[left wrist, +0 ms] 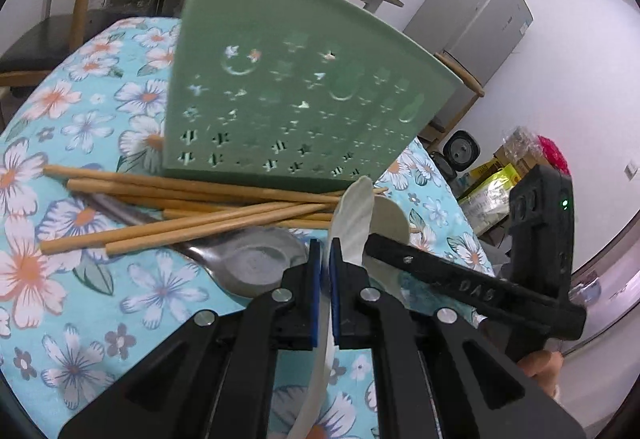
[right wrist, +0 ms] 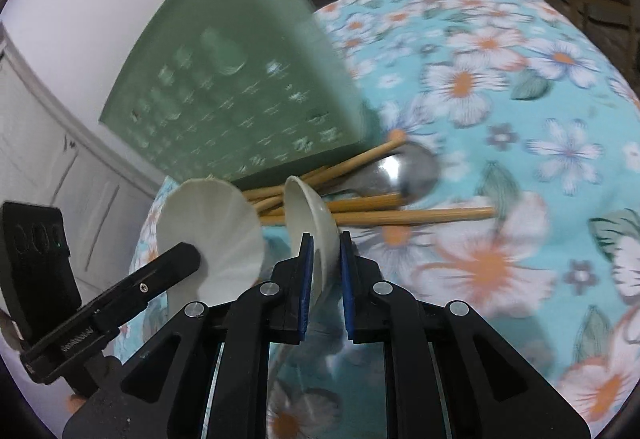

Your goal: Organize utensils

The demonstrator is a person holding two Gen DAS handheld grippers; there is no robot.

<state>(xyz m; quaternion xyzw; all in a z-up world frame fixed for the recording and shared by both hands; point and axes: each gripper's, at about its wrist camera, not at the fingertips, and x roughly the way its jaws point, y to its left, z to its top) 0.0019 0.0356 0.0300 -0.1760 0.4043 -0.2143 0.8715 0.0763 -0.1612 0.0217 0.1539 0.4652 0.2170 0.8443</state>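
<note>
1. Left gripper (left wrist: 325, 251): jaws pressed together on the thin handle of a white ceramic spoon (left wrist: 352, 215), held up in the air over the worktop.
2. Left part of the worktop (left wrist: 80, 279), under a floral blue cloth, is bare and open; a chair (left wrist: 52, 35) stands just past its far left edge.
3. Wooden chopsticks (left wrist: 192, 199) lie in a loose pile, crossing each other, on the cloth just in front of the green holder (left wrist: 288, 79).
4. Metal spoon (left wrist: 248, 263) lies flat, its handle under the chopstick pile, bowl end nearest the left jaws.
5. Green holder stands upright with star-shaped cut-outs in its wall; contents cannot be told, top is out of view or blurred.
6. Right gripper (right wrist: 325, 247): jaws pinching the bowl end of a second white spoon (right wrist: 308, 215), also off the cloth, just beside the first one (right wrist: 212, 231).
7. Worktop edge falls away on the right in the left wrist view, near the holder; floor clutter and a grey fridge (left wrist: 472, 19) beyond.
8. Right wrist view: wide bare cloth to the right of the pile (right wrist: 520, 119).
</note>
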